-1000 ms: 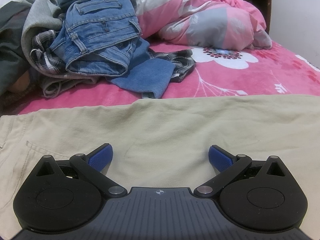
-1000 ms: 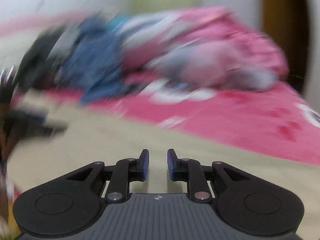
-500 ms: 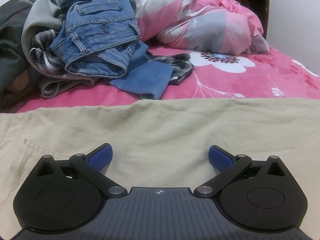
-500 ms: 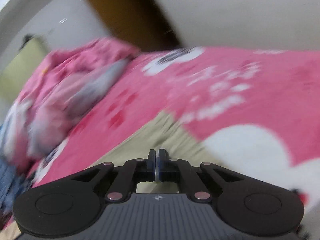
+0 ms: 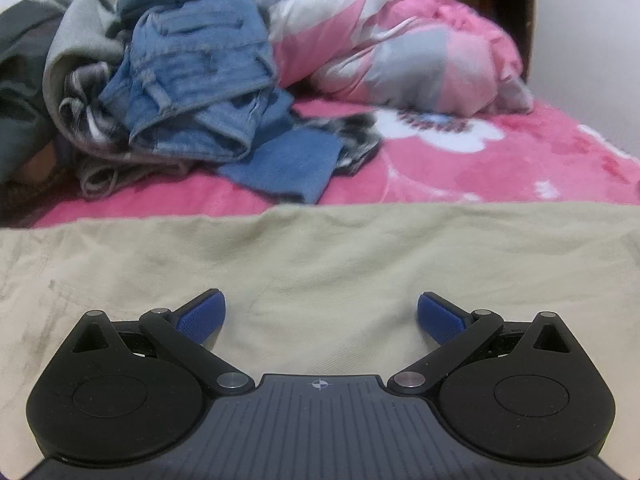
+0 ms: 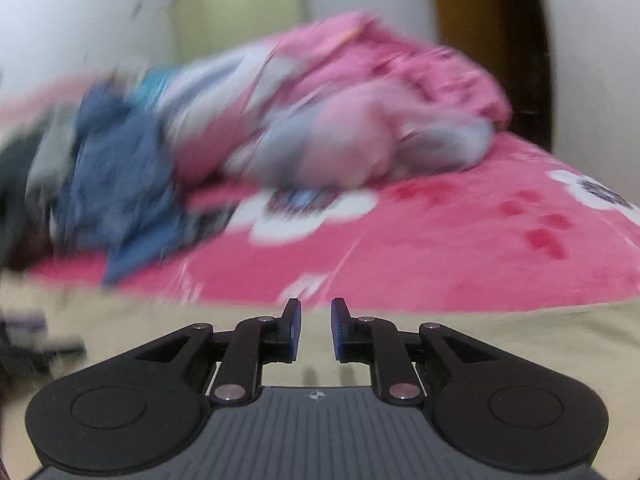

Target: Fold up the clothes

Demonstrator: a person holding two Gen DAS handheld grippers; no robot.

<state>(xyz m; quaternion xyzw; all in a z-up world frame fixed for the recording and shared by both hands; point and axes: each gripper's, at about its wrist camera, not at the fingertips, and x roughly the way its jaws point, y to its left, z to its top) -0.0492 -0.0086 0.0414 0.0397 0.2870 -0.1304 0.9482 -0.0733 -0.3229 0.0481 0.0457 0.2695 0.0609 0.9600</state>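
Both grippers gaping, empty, over beige trousers (image 5: 320, 256).

My right view is smeared with motion, so the clothes pile (image 6: 116, 184) and quilt (image 6: 340, 120) are only blurs, while my left view cuts the beige trousers (image 5: 320, 264) off at both side edges.

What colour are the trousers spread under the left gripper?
Beige trousers, plain, clearest in the left wrist view.

no readable text, labels, brands or numbers appear in either view.
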